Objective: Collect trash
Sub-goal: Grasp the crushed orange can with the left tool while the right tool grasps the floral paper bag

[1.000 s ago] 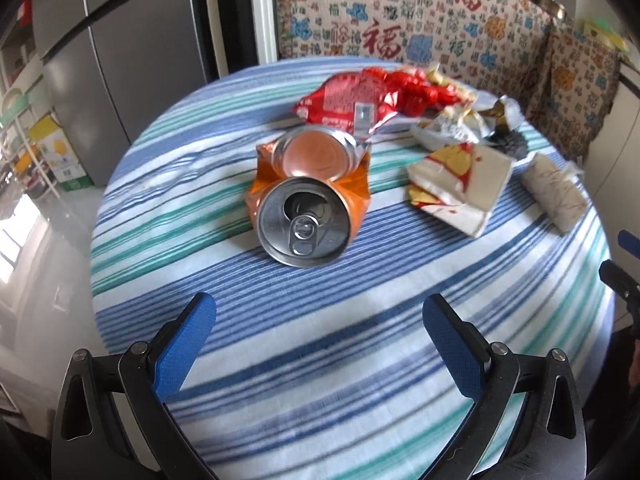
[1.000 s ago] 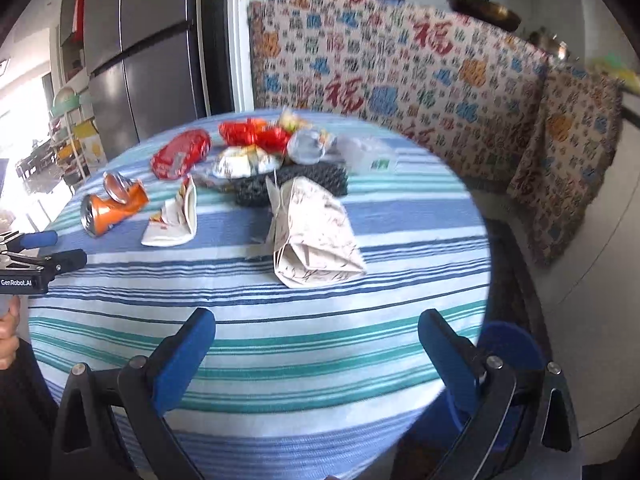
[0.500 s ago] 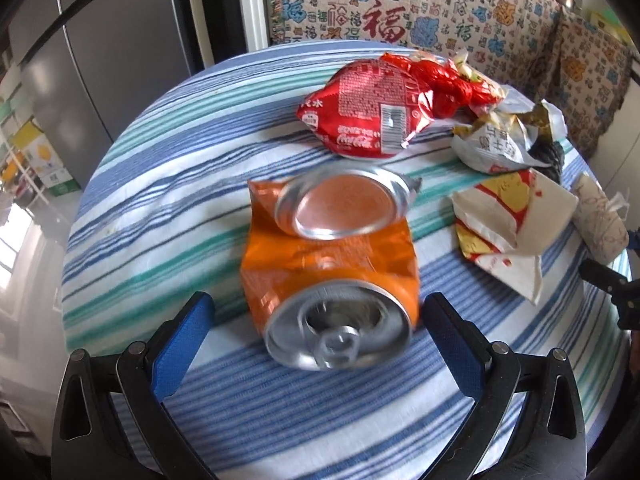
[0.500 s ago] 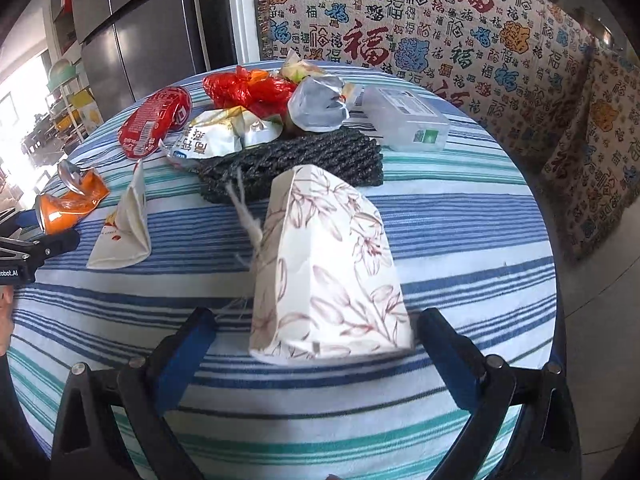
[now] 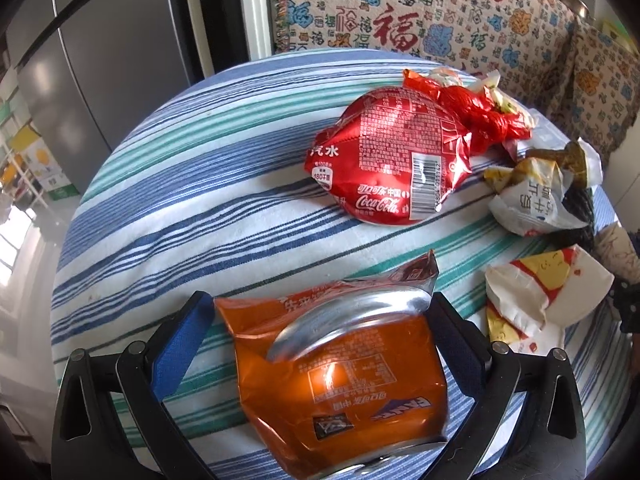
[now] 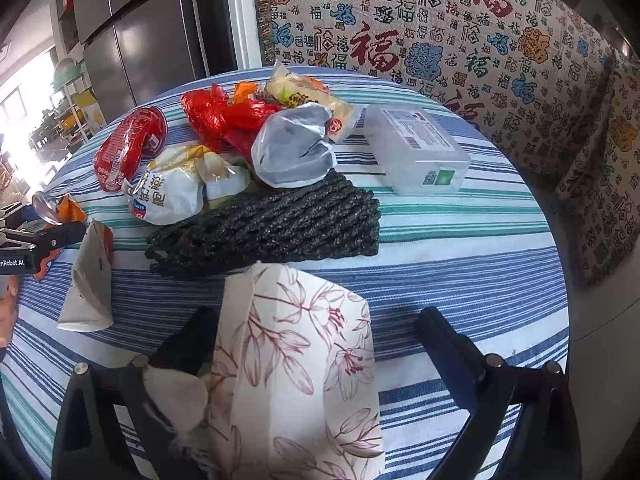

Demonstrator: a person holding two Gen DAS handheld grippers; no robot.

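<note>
Left gripper [image 5: 320,344] around Fanta can [image 5: 340,384]

A round table under a blue, green and white striped cloth [image 5: 192,208] spreads out beneath and ahead of the left tongs [image 5: 318,300] and the right tongs [image 6: 316,316]. Past its far edge, ahead and to the right of both, hangs a cream throw [image 6: 440,40] printed with red, blue and orange characters. A matching cushion [image 6: 600,184] sits far right of the right tongs. Ahead and to the left stands a grey steel refrigerator [image 5: 120,60], with a white door frame [image 5: 252,8] between it and the throw. Farther left, shelving [image 6: 72,96] stands in bright daylight.
</note>
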